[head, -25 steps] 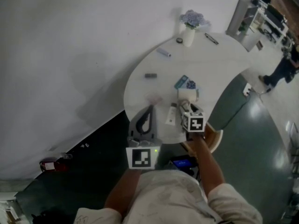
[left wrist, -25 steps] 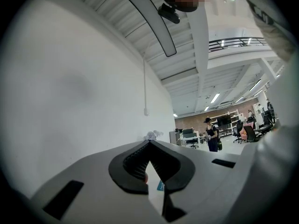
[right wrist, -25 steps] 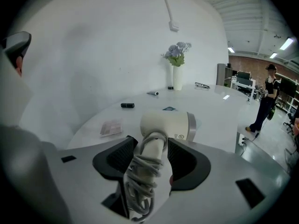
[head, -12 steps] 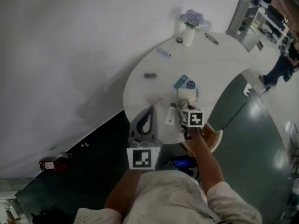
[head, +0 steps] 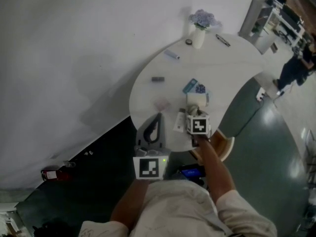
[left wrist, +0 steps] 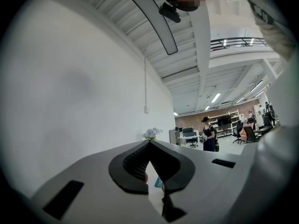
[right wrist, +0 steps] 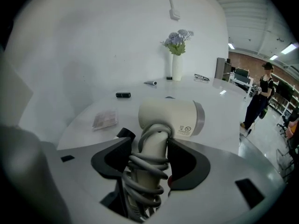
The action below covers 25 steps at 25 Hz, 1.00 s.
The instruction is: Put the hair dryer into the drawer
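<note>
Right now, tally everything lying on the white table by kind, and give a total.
Hair dryer: 1
Vase of flowers: 1
Packets (clear packet, teal packet): 2
Small items too tiny to name (dark bar, pale stick, dark dot, thin dark piece, blue-spotted piece): 5
Total: 9

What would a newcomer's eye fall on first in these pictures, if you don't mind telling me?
Most striking is the cream hair dryer, cord wound round its handle, on the white table close to the person. The right tongs have just been opening and stand open with that handle between them. At the table's far edge, by the wall, stands a white vase of lilac flowers.
</note>
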Motion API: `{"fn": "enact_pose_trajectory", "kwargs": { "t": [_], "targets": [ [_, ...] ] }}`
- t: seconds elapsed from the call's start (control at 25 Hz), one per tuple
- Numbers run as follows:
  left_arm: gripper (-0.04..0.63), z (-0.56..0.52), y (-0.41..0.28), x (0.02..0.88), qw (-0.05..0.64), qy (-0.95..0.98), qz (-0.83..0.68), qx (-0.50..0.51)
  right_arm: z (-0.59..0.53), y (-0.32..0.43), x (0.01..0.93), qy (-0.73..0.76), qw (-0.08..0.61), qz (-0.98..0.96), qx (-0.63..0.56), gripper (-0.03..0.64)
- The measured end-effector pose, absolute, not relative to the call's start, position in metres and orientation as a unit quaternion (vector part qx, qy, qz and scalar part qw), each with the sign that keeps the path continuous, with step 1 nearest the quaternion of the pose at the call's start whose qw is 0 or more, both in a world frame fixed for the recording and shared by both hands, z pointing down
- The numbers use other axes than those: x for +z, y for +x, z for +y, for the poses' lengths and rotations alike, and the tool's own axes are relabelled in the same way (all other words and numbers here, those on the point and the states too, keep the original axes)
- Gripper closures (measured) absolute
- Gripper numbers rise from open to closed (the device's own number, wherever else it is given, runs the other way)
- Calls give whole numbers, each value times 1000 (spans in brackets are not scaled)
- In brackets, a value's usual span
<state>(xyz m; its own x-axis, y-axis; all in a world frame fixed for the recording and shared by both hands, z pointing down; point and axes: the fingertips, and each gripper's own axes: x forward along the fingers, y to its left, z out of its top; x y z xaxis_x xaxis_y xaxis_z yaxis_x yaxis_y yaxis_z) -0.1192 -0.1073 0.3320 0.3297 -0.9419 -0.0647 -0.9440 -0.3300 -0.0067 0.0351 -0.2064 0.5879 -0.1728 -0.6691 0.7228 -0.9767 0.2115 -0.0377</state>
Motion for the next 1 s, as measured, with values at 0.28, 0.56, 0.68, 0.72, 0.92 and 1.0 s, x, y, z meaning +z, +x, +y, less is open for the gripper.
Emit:
{"fn": "enact_pose_trajectory", "kwargs": {
  "t": [0.28, 0.56, 0.68, 0.72, 0.92, 1.0],
  "targets": [
    [594, -106, -120, 330, 19, -815, 578, 25, -207, 36, 585, 569, 290, -726, 255, 373],
    [594, -104, -124, 332, 9, -812, 583, 28, -204, 38, 583, 572, 296, -725, 246, 377],
    [594, -105, -126, 335, 11, -812, 583, 20, -201, 39, 584, 570, 299, -726, 241, 380],
    [594, -105, -126, 336, 11, -812, 583, 19, -200, 39, 584, 568, 298, -728, 242, 381],
    [594, -106, -123, 337, 5, -815, 580, 18, -196, 42, 576, 572, 297, -729, 230, 387],
    [594, -107, -121, 339, 4, -817, 577, 17, -194, 45, 572, 574, 292, -729, 231, 388]
  ]
}}
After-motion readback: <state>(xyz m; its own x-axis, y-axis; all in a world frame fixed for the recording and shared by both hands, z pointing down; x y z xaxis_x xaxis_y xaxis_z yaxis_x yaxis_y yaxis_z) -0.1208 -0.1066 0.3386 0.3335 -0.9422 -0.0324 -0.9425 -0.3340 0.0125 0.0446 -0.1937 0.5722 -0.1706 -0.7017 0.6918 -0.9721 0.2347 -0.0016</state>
